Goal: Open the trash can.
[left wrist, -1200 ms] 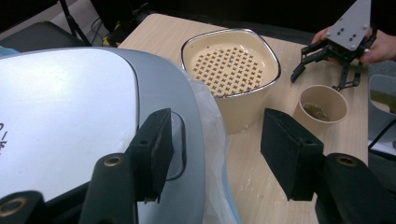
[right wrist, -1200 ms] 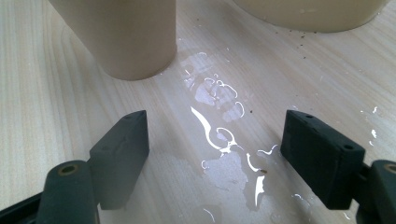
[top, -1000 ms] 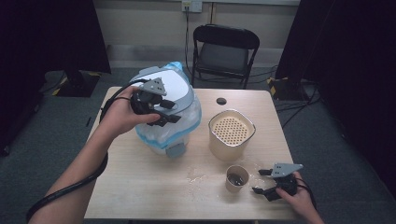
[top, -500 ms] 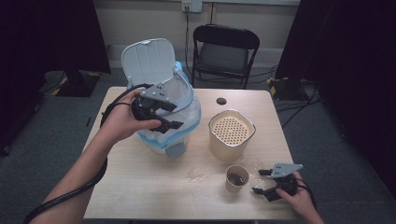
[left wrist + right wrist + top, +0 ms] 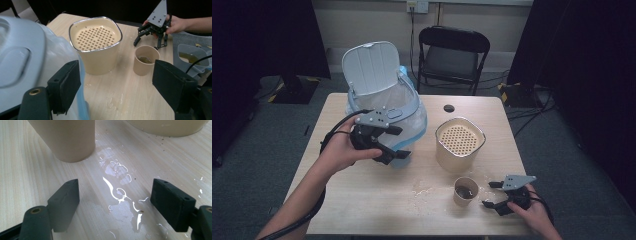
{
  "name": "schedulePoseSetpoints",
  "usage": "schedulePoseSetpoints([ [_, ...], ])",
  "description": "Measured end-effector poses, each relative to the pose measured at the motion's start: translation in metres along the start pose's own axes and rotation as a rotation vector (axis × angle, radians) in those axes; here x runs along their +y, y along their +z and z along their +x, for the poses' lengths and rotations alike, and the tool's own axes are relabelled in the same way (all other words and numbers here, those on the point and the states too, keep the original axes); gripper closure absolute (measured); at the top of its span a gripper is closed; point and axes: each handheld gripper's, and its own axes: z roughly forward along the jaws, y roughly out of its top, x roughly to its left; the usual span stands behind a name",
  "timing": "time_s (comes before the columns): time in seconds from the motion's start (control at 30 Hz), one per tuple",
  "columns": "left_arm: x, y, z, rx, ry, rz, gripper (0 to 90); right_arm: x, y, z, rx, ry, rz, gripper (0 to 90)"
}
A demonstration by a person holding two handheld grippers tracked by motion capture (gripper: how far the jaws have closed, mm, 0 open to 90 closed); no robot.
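At the table's ten o'clock, the blue bin's lid is now swung fully upright, where it was closed a second ago; the opening is exposed, so filling or emptying looks to be the next stage. The left gripper is drawn back from the lid to the bin's front, jaws wide apart and nothing held. At centre the beige strainer pot is left untouched. At five o'clock the cup is stood among spilled drops, and just beside it the right gripper is rested, jaws wide and empty.
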Motion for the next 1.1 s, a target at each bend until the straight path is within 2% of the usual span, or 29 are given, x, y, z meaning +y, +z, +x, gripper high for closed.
schedulePoseSetpoints([
  [0.03, -0.008, 0.004, -0.002, -0.006, -0.002, -0.002, 22.2, 0.0, 0.0, 0.0, -0.007, -0.001, 0.001, 22.1],
  [0.27, -0.026, 0.014, -0.007, -0.03, -0.022, -0.021, 21.5, 0.0, 0.0, 0.001, -0.014, 0.007, 0.002, 22.1],
  [0.63, -0.049, 0.026, -0.017, -0.048, -0.015, 0.017, 21.1, 0.0, 0.0, 0.001, -0.018, 0.012, 0.003, 21.5],
  [0.87, -0.069, 0.04, -0.023, -0.072, -0.028, 0.047, 20.6, 0.0, 0.0, 0.002, -0.018, 0.012, 0.003, 21.5],
  [0.97, -0.079, 0.045, -0.025, -0.079, -0.048, 0.055, 20.6, 0.0, 0.0, 0.002, -0.018, 0.012, 0.003, 21.3],
  [1.07, -0.089, 0.05, -0.025, -0.077, -0.044, 0.08, 20.6, 0.0, 0.0, 0.002, -0.017, 0.014, 0.003, 20.6],
  [1.1, -0.094, 0.052, -0.025, -0.082, -0.06, 0.075, 20.6, 0.0, 0.0, 0.002, -0.017, 0.014, 0.003, 20.5],
])
